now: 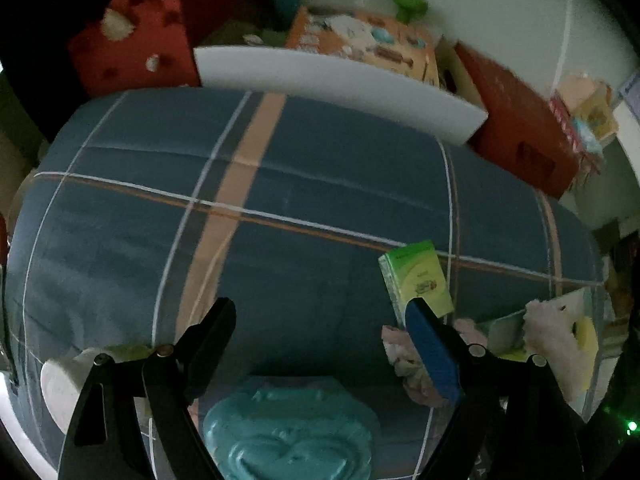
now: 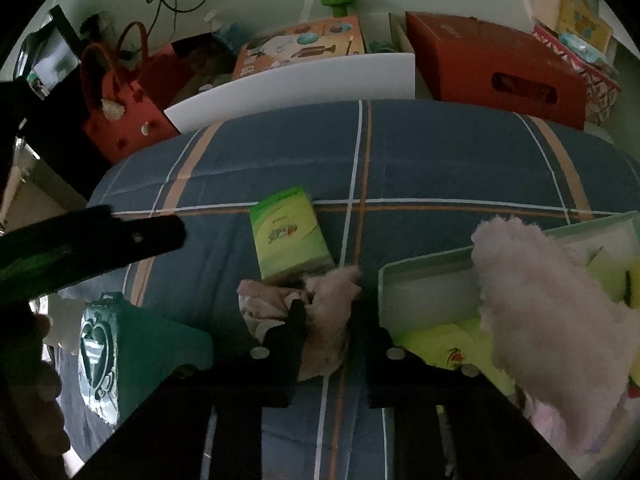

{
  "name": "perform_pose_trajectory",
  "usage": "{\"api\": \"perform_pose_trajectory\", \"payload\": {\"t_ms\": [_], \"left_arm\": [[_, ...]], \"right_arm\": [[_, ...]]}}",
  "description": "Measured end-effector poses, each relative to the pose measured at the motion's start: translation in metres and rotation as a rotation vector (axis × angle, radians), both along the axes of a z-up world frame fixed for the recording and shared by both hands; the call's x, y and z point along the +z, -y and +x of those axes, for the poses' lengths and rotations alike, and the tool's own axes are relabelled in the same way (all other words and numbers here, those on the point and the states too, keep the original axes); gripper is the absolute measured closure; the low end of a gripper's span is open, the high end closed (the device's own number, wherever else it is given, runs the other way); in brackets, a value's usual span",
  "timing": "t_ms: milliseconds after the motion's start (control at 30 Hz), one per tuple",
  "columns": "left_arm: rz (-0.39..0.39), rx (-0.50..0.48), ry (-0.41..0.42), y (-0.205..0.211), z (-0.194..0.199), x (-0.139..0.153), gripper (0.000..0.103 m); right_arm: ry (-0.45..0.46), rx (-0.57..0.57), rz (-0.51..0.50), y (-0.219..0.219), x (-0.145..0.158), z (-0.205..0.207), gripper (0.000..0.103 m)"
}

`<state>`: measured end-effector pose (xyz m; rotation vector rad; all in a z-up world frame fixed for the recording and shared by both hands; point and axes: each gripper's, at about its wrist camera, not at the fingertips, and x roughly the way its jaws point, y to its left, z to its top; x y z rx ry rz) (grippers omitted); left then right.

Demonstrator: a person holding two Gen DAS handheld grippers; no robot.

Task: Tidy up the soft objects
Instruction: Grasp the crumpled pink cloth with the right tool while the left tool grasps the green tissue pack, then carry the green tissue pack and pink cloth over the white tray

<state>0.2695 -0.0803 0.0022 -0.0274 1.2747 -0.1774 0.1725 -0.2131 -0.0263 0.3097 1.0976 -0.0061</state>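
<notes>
Right hand-held gripper (image 2: 326,320) clamped on pink plush (image 2: 332,304), left hand-held gripper (image 1: 320,316) apart; 1 fluffy toy (image 2: 540,300) binned (image 2: 420,268), teal pack (image 1: 288,428), green tissues (image 2: 288,232) left on bed (image 2: 440,160)

No legible text, even on the green packet (image 2: 290,234).

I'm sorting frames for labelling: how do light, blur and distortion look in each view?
Left wrist view: dim, motion-smeared, fisheye bends the checked bedspread into a bulge, corners black. Right wrist view: also dim, slightly sharper; green box readable, near pink fluffy toy soft.
</notes>
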Motion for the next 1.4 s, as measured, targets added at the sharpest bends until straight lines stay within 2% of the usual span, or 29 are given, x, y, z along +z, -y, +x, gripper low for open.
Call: {"api": "perform_pose_trajectory", "payload": {"t_ms": [133, 333, 500, 600, 800, 867, 967, 1033, 1267, 1400], "left_arm": [[-0.013, -0.018, -0.058, 0.012, 0.012, -0.002, 0.016], [-0.013, -0.013, -0.105, 0.03, 0.024, -0.009, 0.016], [-0.059, -0.026, -0.151, 0.047, 0.027, -0.018, 0.016], [-0.059, -0.029, -0.161, 0.056, 0.03, -0.025, 0.017], [-0.068, -0.011, -0.209, 0.066, 0.035, -0.042, 0.025], [-0.056, -0.015, -0.214, 0.07, 0.036, -0.047, 0.036], [-0.06, -0.02, -0.231, 0.076, 0.036, -0.053, 0.04], [-0.051, -0.029, -0.227, 0.079, 0.036, -0.054, 0.049], [-0.076, -0.014, -0.184, 0.076, 0.017, -0.042, 0.051], [-0.126, -0.028, -0.106, 0.071, -0.004, -0.014, 0.051]], "right_arm": [[0.016, 0.004, 0.018, 0.006, 0.001, 0.0, 0.09], [0.047, -0.003, 0.037, 0.019, 0.011, -0.003, 0.091], [0.091, -0.028, 0.047, 0.033, 0.027, -0.009, 0.091], [0.126, -0.056, 0.04, 0.044, 0.04, -0.015, 0.091], [0.171, -0.125, 0.016, 0.072, 0.059, -0.033, 0.091], [0.175, -0.143, 0.014, 0.079, 0.062, -0.036, 0.091], [0.175, -0.154, 0.021, 0.083, 0.062, -0.035, 0.091], [0.175, -0.156, 0.025, 0.085, 0.062, -0.034, 0.091], [0.181, -0.153, 0.024, 0.085, 0.064, -0.037, 0.091], [0.194, -0.161, 0.02, 0.088, 0.072, -0.046, 0.091]]}}
